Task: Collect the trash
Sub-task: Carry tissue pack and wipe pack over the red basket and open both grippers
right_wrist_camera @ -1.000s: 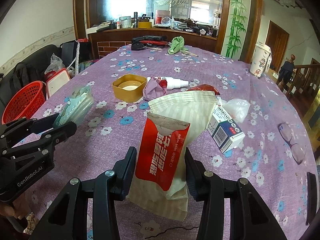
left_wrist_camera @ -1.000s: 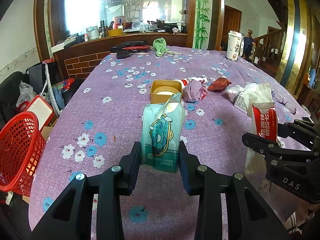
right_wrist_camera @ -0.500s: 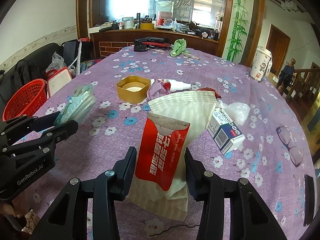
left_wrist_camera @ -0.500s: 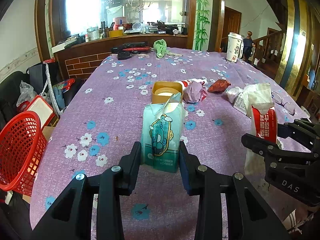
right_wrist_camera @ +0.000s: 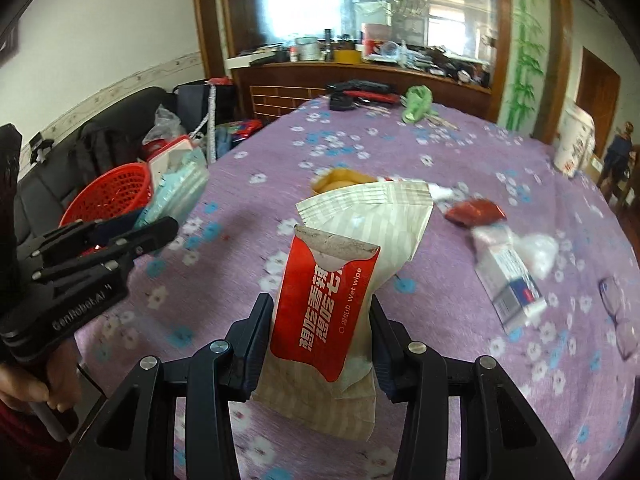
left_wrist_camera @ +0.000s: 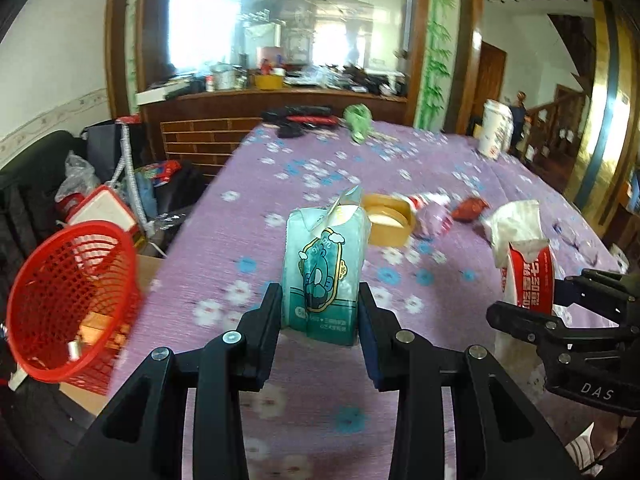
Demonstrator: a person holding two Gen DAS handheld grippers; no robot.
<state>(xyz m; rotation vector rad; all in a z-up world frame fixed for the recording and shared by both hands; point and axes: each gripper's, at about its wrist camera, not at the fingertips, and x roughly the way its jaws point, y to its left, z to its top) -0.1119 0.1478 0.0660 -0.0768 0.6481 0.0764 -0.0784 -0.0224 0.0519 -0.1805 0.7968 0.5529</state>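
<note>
My left gripper (left_wrist_camera: pixel 319 312) is shut on a teal tissue packet (left_wrist_camera: pixel 322 268), held upright above the purple flowered tablecloth (left_wrist_camera: pixel 280 208). My right gripper (right_wrist_camera: pixel 316 332) is shut on a red wet-wipe sachet (right_wrist_camera: pixel 320 304) together with a striped paper bag (right_wrist_camera: pixel 372 232) behind it. In the left wrist view the right gripper (left_wrist_camera: pixel 560 300) with its red sachet (left_wrist_camera: pixel 528 276) shows at the right edge. The right wrist view has the left gripper (right_wrist_camera: pixel 120 236) with the teal packet (right_wrist_camera: pixel 176 196) at the left. A red mesh basket (left_wrist_camera: pixel 68 304) sits off the table's left edge.
Still on the table: a yellow bowl (left_wrist_camera: pixel 386 220), a crumpled purple wrapper (left_wrist_camera: pixel 434 216), a red wrapper (right_wrist_camera: pixel 474 212), a small white-and-blue box (right_wrist_camera: pixel 510 280), clear plastic (right_wrist_camera: pixel 536 248), glasses (right_wrist_camera: pixel 618 320), a green cloth (right_wrist_camera: pixel 416 104), a paper cup (left_wrist_camera: pixel 495 134). Bags and a sofa crowd the left.
Both grippers have lifted and swung left with their loads. The red basket now looms larger and closer in the left wrist view. The grips are unchanged.
</note>
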